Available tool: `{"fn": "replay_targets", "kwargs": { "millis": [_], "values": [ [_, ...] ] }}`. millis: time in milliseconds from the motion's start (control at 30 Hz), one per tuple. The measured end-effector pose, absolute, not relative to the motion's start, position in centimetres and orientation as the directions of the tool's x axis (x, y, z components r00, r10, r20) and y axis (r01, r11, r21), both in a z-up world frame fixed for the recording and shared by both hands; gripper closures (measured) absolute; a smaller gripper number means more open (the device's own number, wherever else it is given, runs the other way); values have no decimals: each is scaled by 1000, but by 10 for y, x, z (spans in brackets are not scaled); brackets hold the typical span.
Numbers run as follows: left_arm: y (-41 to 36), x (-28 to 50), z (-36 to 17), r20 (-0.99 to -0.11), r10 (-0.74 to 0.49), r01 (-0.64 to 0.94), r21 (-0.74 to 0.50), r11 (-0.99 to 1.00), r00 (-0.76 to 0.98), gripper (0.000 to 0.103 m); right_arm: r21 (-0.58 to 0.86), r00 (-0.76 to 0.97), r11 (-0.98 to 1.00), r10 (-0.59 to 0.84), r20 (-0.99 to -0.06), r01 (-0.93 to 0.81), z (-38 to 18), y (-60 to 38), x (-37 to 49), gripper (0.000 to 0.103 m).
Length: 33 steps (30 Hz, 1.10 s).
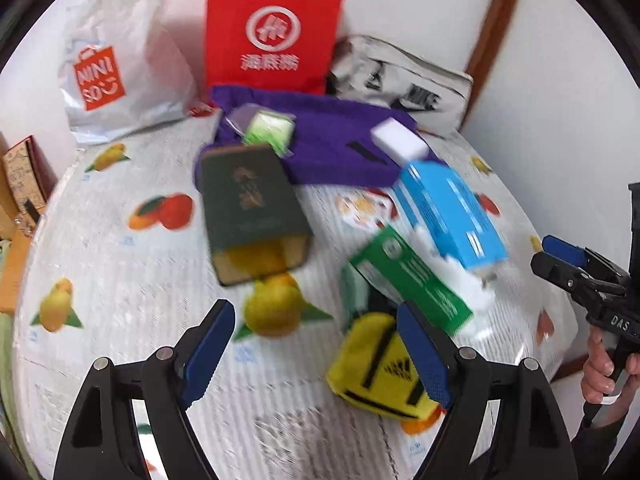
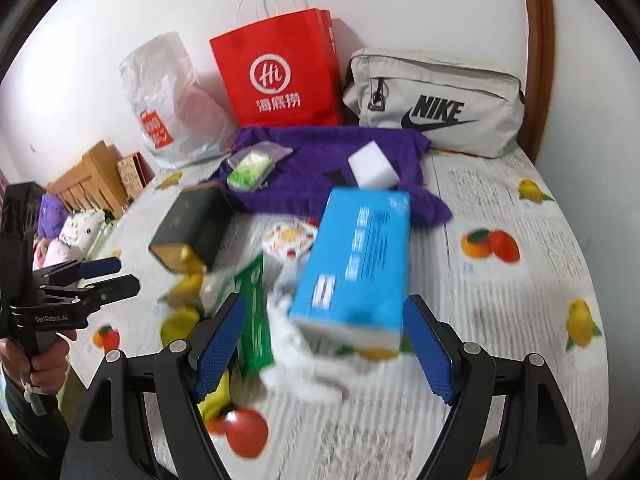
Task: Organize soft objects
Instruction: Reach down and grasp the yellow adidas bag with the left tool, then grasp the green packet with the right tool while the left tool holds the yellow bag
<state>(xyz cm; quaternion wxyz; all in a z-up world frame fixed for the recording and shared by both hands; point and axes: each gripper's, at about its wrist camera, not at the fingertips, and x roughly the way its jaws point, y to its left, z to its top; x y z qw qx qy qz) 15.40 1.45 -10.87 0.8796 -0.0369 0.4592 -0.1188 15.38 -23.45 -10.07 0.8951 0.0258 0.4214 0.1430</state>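
Both grippers' jaws spread, fruit-print tablecloth (image 2: 500, 208) under clutter, white wall (image 2: 420, 0), wooden door frame (image 2: 540, 40) behind.

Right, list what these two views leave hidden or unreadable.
- Left wrist view: the small print on the blue box and green packet is smeared by motion blur.
- Left wrist view: the yellow sock is partly covered by the left gripper.
- Right wrist view: the white cloth is mostly under the blue box, blurred.
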Motion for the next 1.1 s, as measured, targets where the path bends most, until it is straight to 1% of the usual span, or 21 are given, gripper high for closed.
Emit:
{"fn": "replay_targets", "kwargs": {
  "millis": [200,367,433,467,500,533,667,800,933,1033,1100],
  "values": [
    [-1,143,-145,-807,-277,216,-189,958,521,21,134,592,961,256,-764,-242,-124,-233,114,23],
    [-9,144,-162,-793,-301,253,-191,948,530,23,116,580,964,238,-779,-239,-142,-233,94,23],
    [-15,145,-167,-796,-313,286,-183,940,518,35,128,572,964,242,-784,-233,-147,-233,93,23],
    [-18,146,-169,-796,-321,303,-182,936,513,38,134,567,964,244,-787,-229,-150,-232,93,23],
    [-20,146,-170,-793,-330,314,-186,931,512,55,140,562,963,248,-789,-228,-152,-232,94,23],
    [-22,146,-171,-785,-349,325,-199,924,511,68,143,558,963,250,-791,-229,-154,-231,95,23],
    [-15,142,-165,-762,-378,330,-226,916,526,83,136,554,966,239,-797,-220,-159,-227,99,23],
    [1,136,-157,-744,-398,322,-256,911,536,87,131,562,968,232,-794,-214,-159,-225,105,23],
    [21,131,-154,-750,-358,283,-233,930,556,88,114,567,970,219,-794,-214,-158,-221,115,23],
    [41,127,-150,-750,-310,229,-215,949,584,88,118,568,967,228,-791,-224,-155,-216,121,23],
    [55,125,-148,-754,-234,168,-165,972,613,88,114,575,963,239,-783,-245,-151,-209,123,23]
  ]
}}
